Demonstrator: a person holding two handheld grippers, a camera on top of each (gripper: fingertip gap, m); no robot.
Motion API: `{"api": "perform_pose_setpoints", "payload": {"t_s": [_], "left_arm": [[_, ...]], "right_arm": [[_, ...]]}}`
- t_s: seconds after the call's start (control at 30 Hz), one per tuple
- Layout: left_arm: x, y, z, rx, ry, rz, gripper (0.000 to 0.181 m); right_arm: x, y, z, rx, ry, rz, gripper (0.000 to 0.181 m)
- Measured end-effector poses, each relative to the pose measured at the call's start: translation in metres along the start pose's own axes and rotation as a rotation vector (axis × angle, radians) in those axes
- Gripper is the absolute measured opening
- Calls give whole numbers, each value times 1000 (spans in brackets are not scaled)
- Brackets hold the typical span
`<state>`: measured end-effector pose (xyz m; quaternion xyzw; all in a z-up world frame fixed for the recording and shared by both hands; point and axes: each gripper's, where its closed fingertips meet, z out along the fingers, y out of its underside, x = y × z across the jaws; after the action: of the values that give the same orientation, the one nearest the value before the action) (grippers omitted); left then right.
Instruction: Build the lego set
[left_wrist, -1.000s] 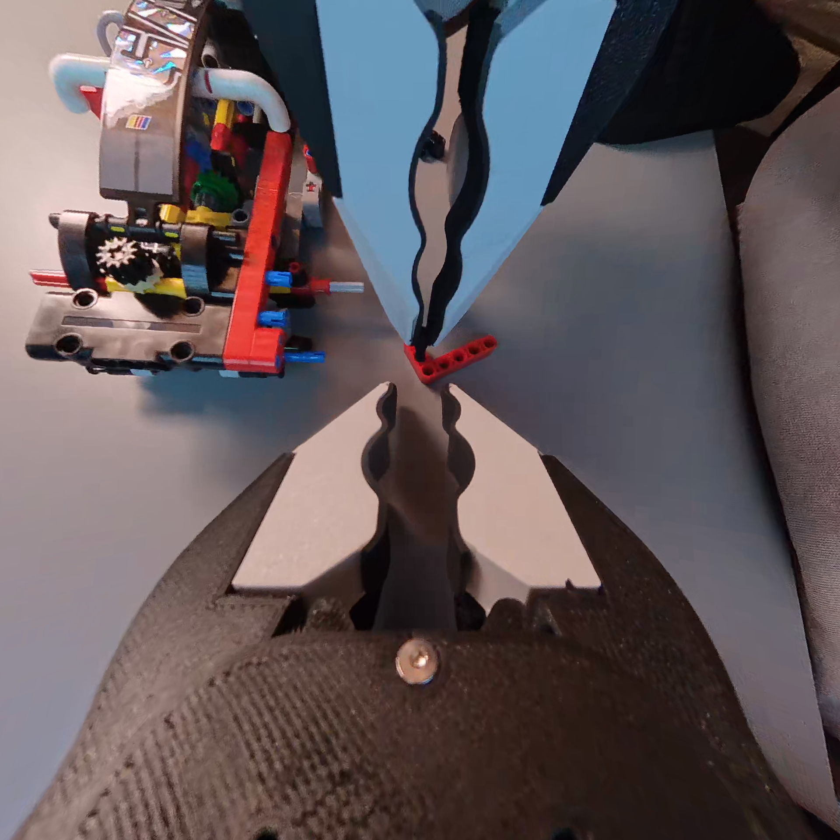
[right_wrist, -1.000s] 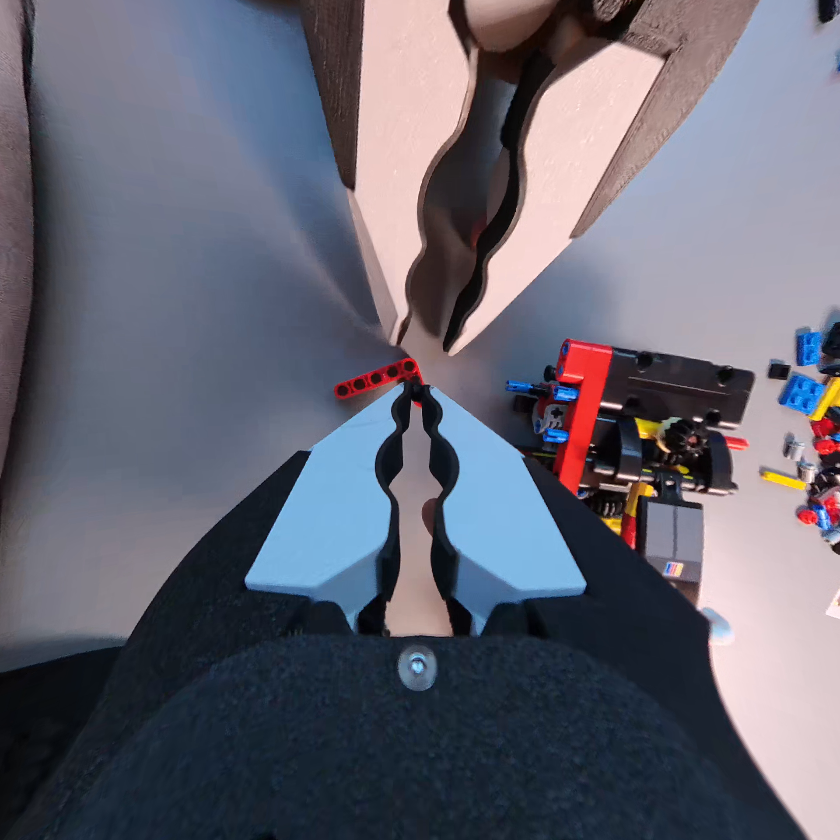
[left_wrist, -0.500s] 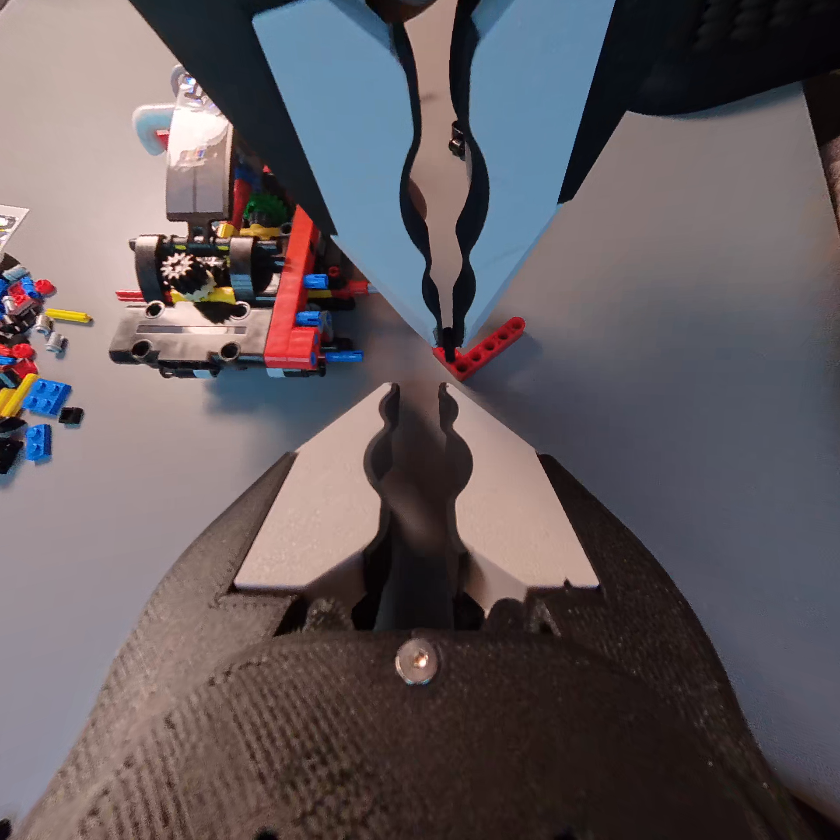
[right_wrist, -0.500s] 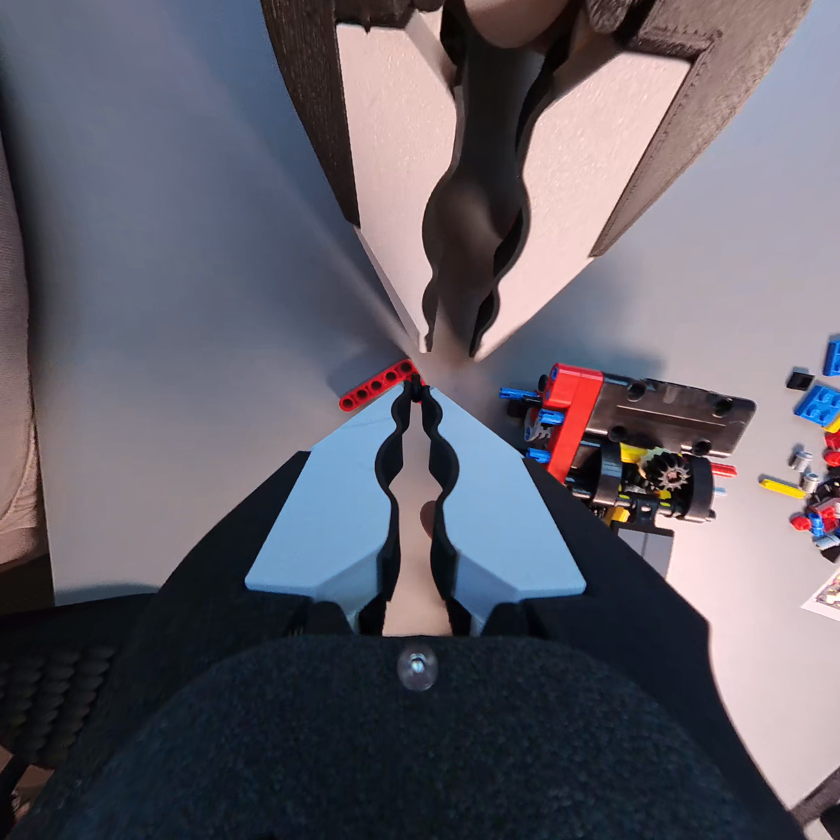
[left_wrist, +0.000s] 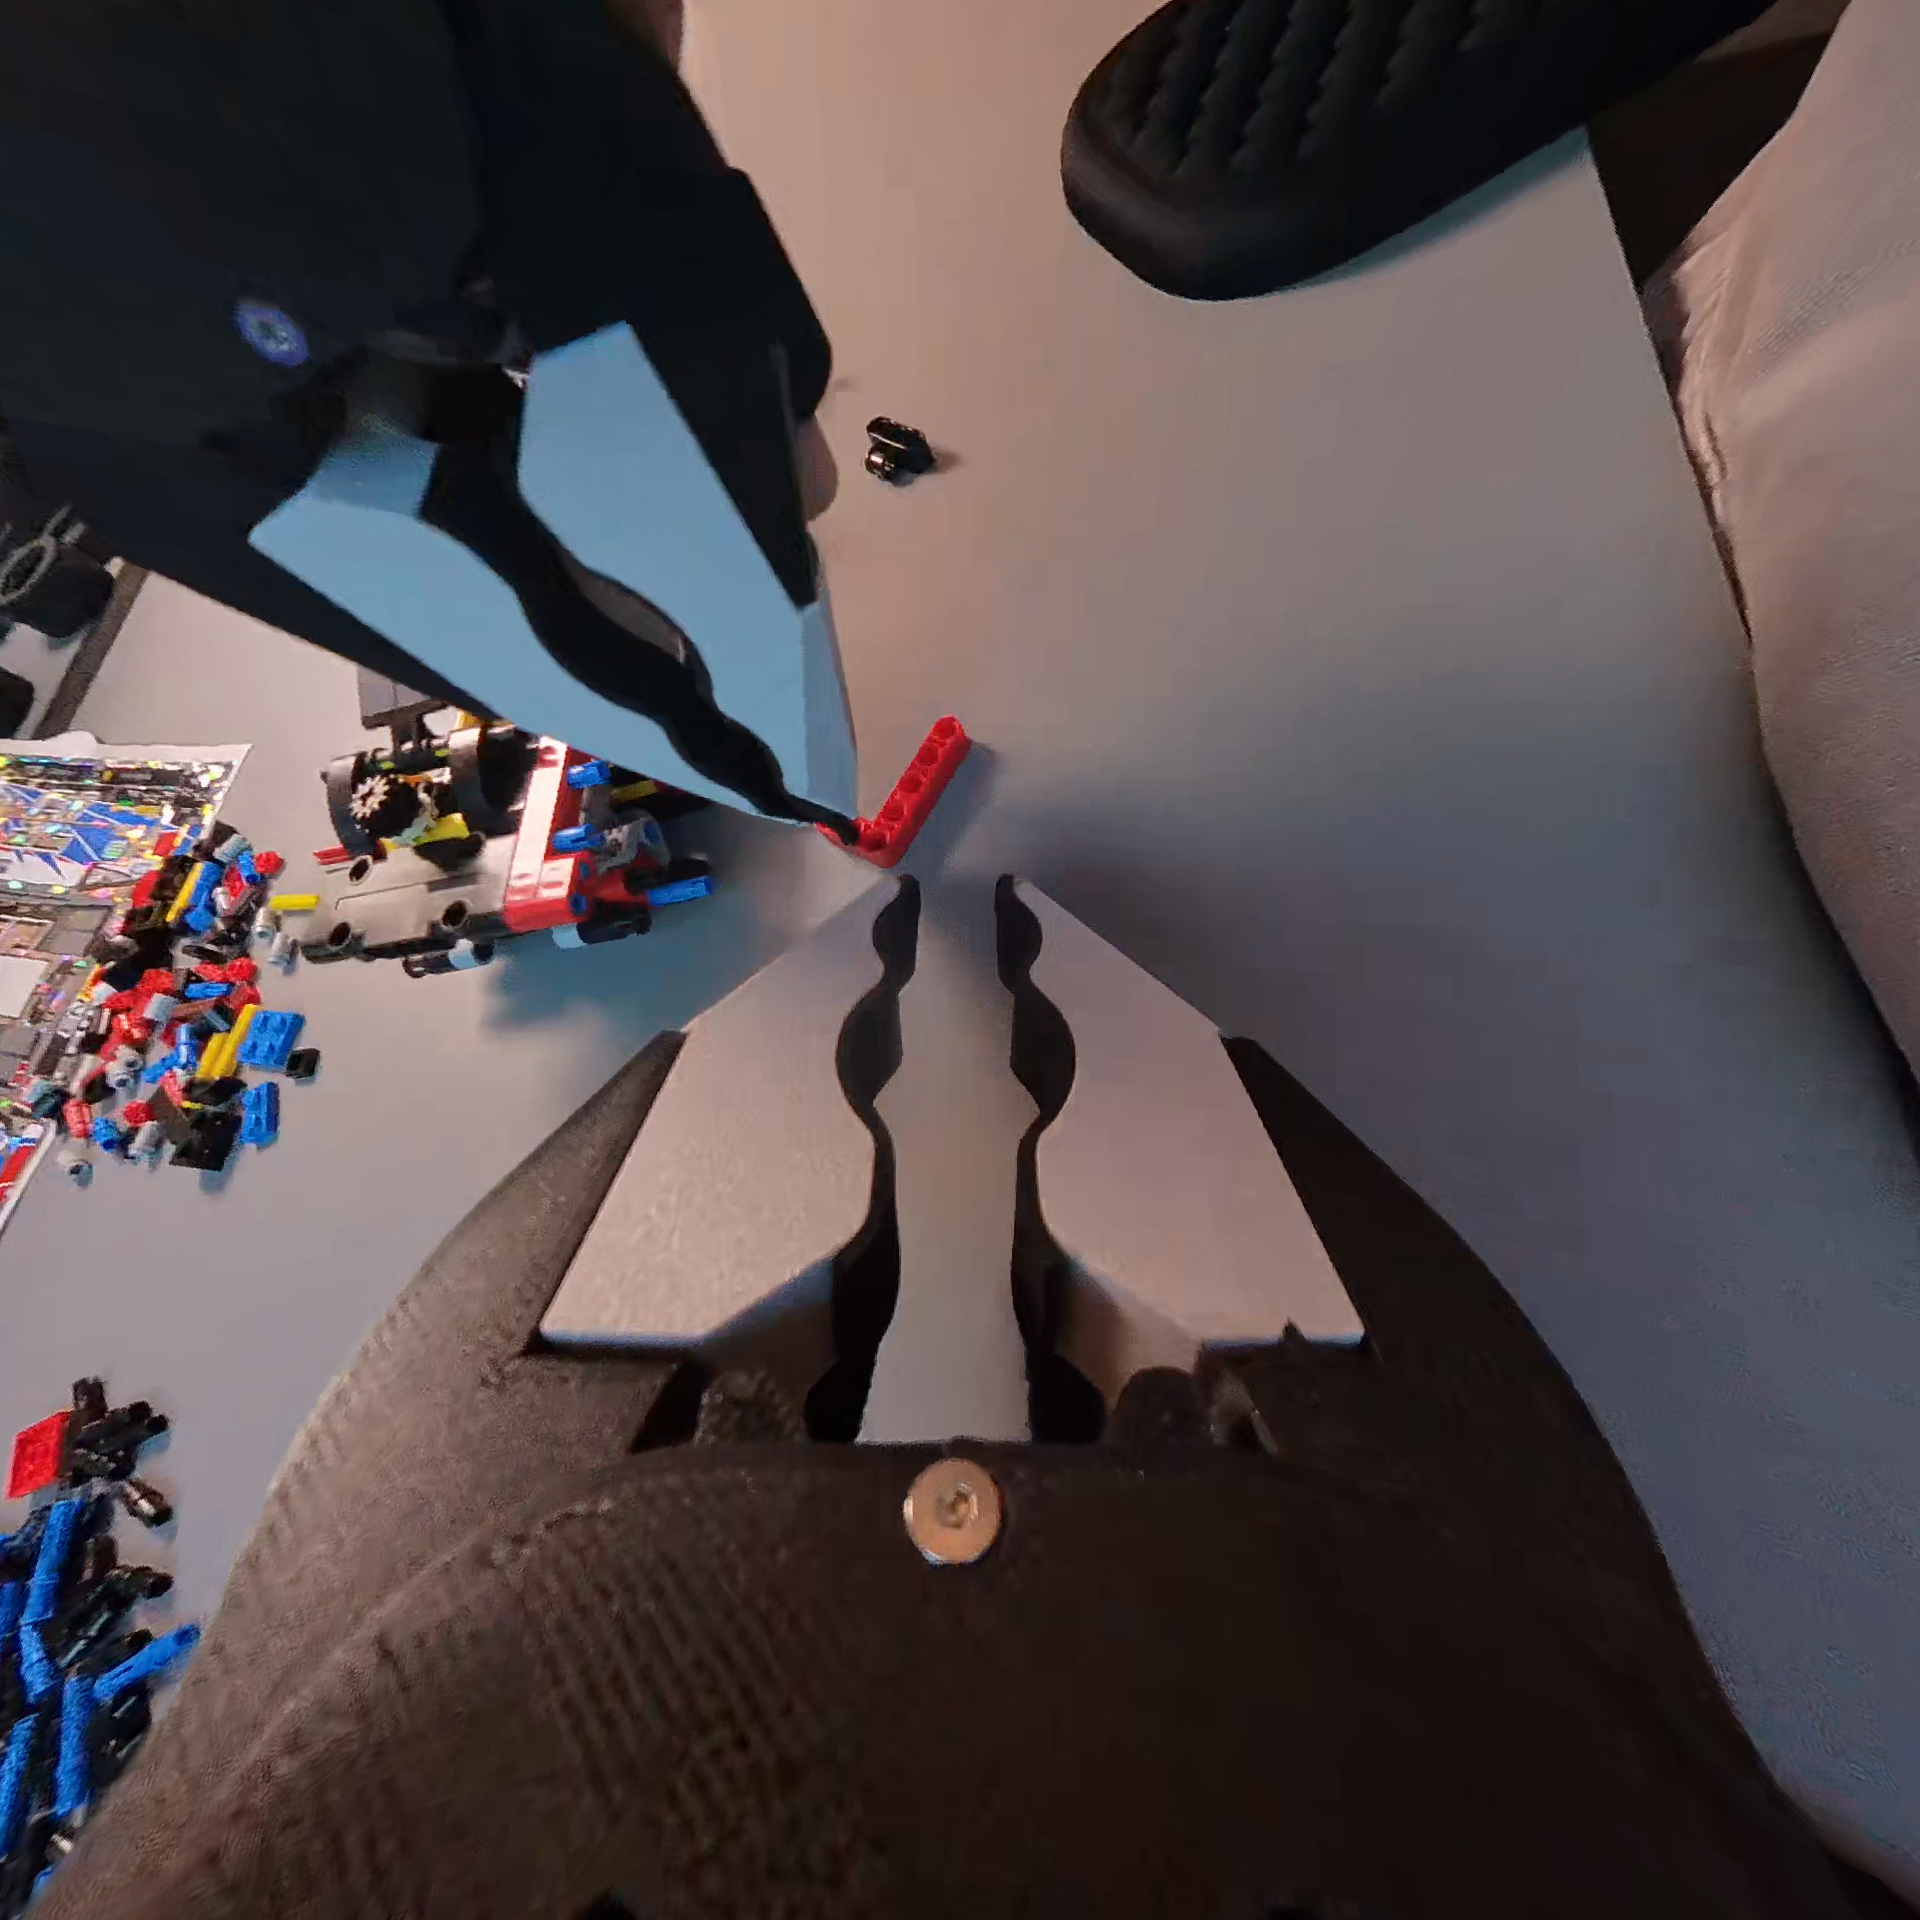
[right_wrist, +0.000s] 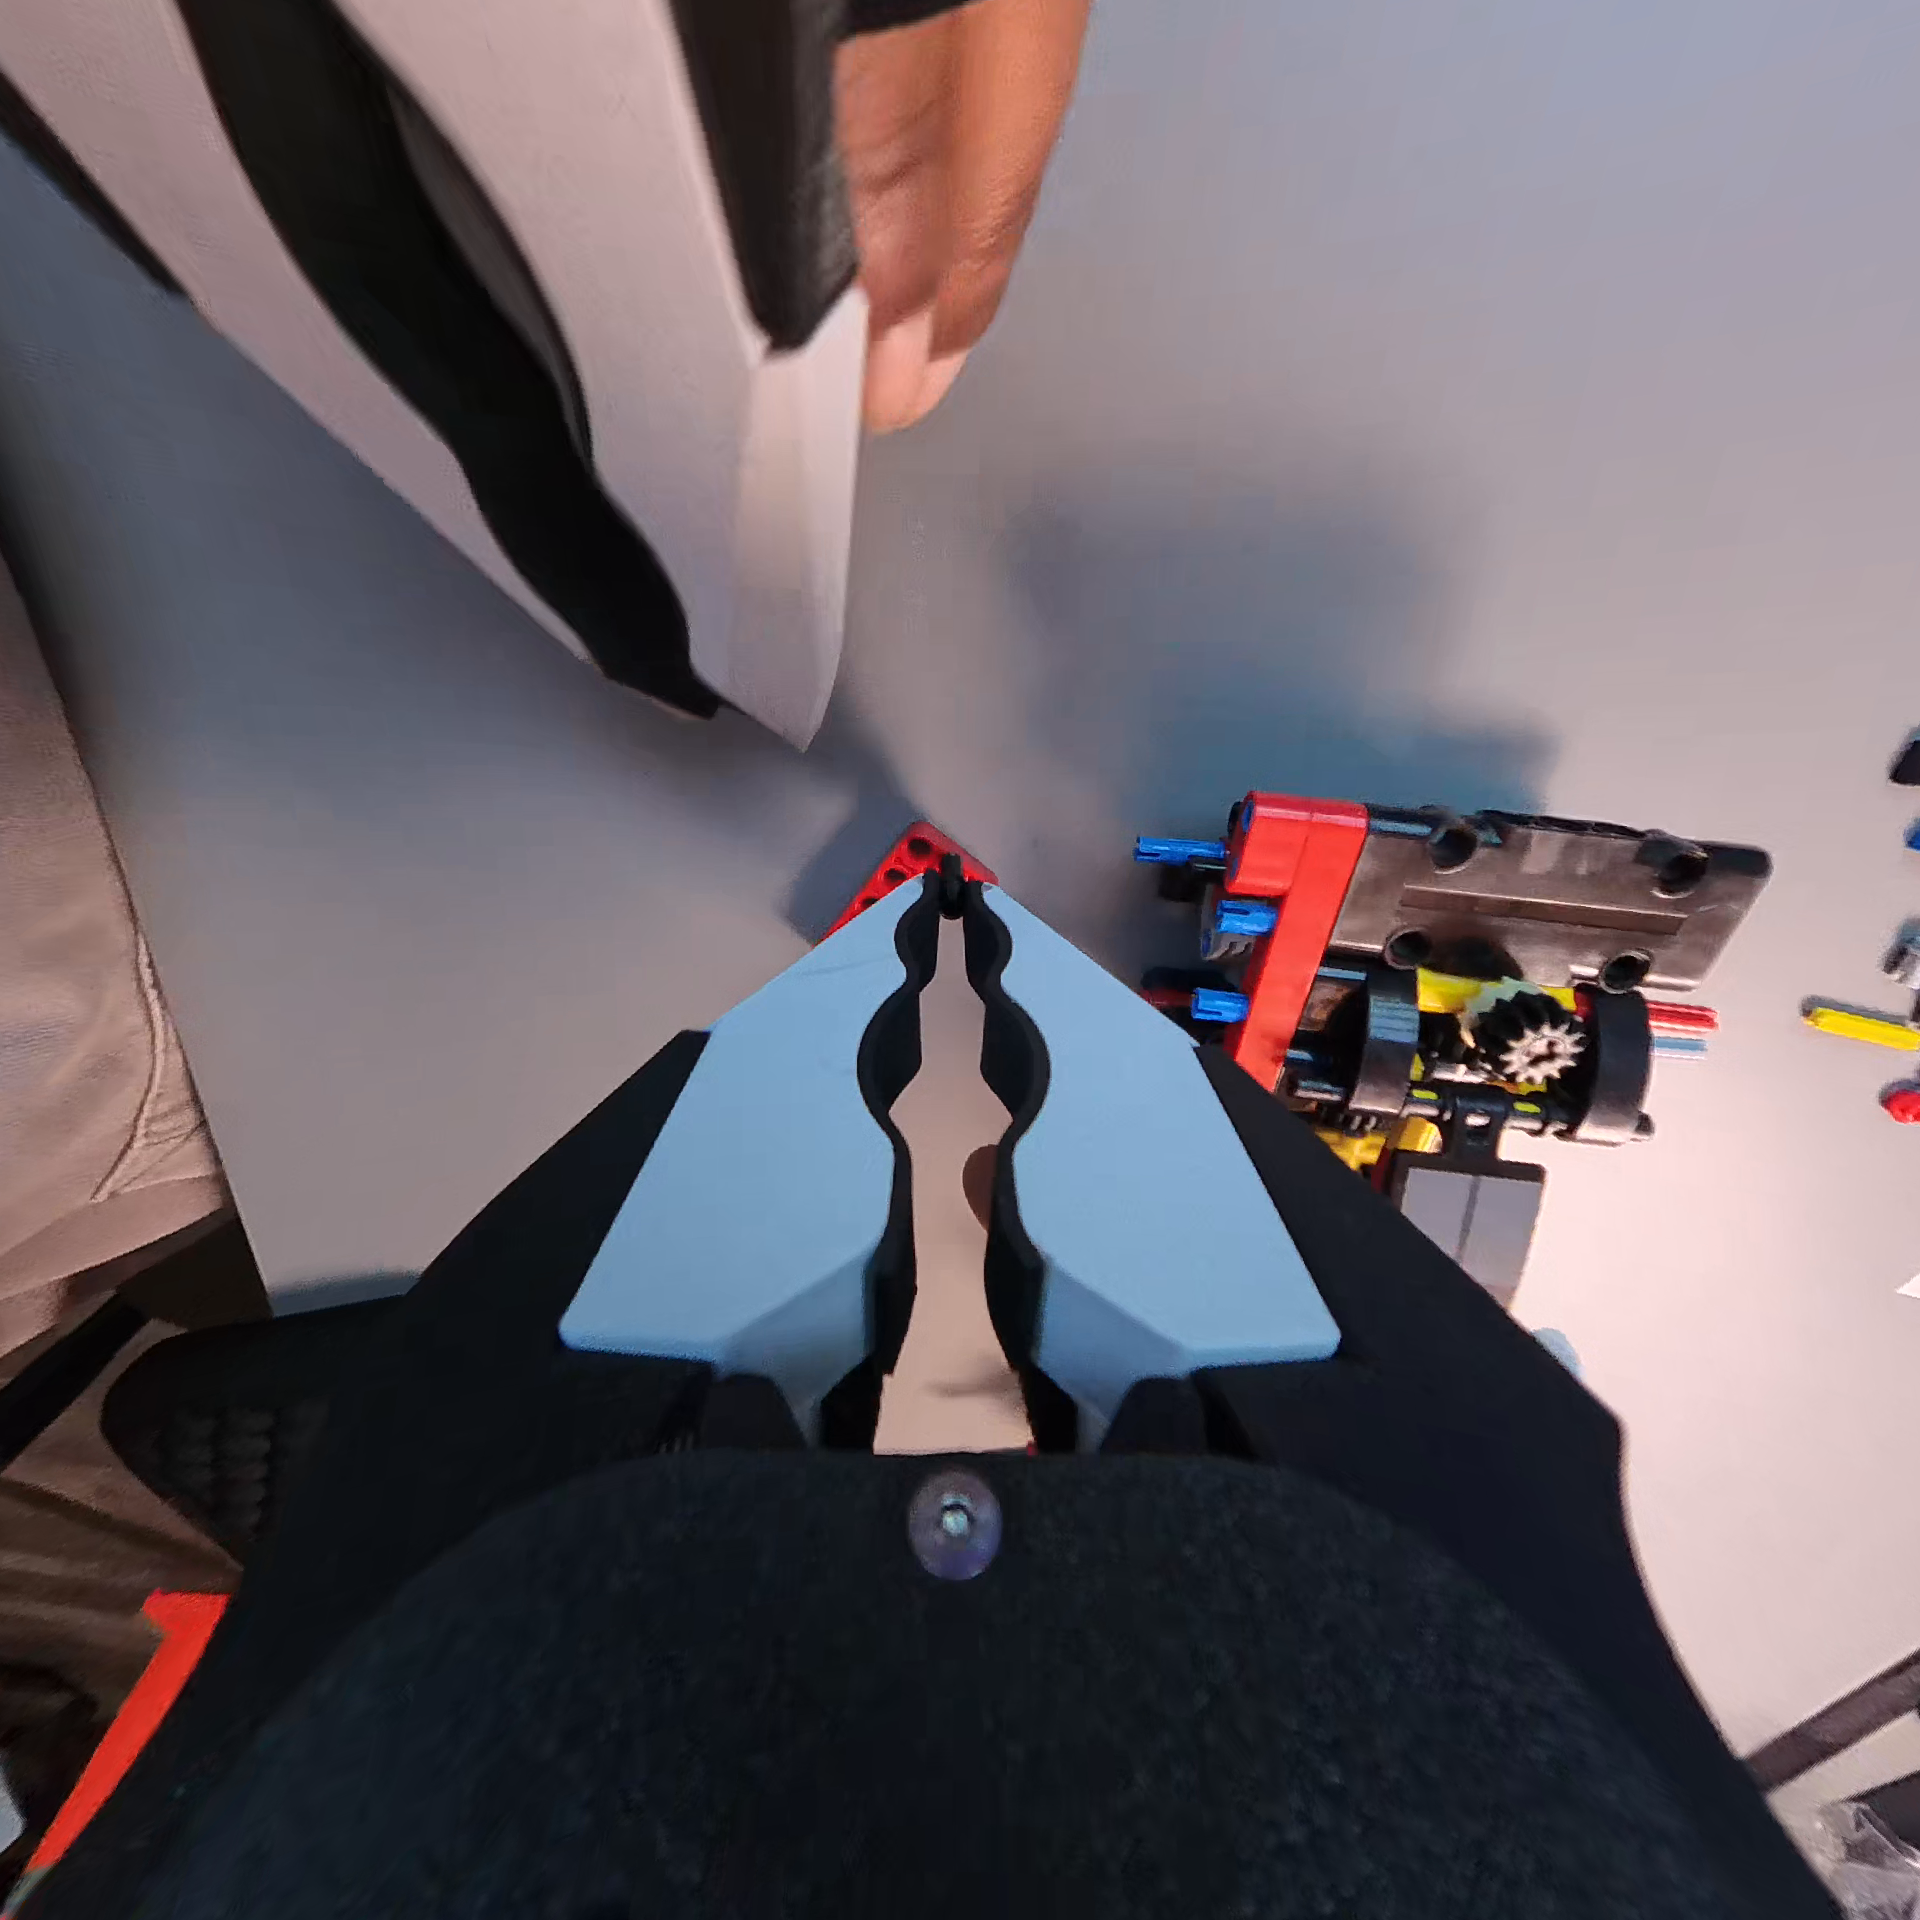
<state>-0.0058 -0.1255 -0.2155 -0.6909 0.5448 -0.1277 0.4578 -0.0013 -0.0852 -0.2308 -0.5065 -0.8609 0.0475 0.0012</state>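
1. Red is the colour of the bent beam (left_wrist: 914, 795) — an L-shaped lego piece with a row of holes, lying on the grey table (left_wrist: 1299, 779).
2. The right gripper (right_wrist: 951, 896), the one with light blue fingers, is pinched tight on a tiny black pin (right_wrist: 950, 891) at its tips. The pin sits right at the corner of the red bent beam (right_wrist: 914, 854). It looks like the pin is going into a hole there, but the spot is too small to be sure.
3. The left gripper (left_wrist: 956, 883), with pale grey fingers, has its jaws apart and holds nothing. Its tips are just beside the beam and do not touch it.
4. In the right wrist view the left gripper (right_wrist: 805, 743) hangs above the beam, blurred, with a person's finger (right_wrist: 935, 208) on its side.
5. The half-built model (left_wrist: 488, 862) — red, black and yellow, with a small white gear — sits on the table near the beam. Blue pins stick out of its red side.
6. A pile of loose pieces (left_wrist: 177, 997) in red, blue, yellow and black lies further off, next to a shiny sticker sheet (left_wrist: 94, 821).
7. One small black piece (left_wrist: 896, 449) lies alone on the table, well apart from the rest.
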Motion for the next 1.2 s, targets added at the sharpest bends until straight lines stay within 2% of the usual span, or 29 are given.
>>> {"api": "perform_pose_setpoints", "payload": {"t_s": [0.37,1.2], "left_arm": [[-13,11,22,-97,-86,-14,11],[-15,10,37,-132,-116,45,4]], "right_arm": [[-2,3,-2,-58,-49,59,1],[-3,3,-1,-58,-85,98,1]]}}
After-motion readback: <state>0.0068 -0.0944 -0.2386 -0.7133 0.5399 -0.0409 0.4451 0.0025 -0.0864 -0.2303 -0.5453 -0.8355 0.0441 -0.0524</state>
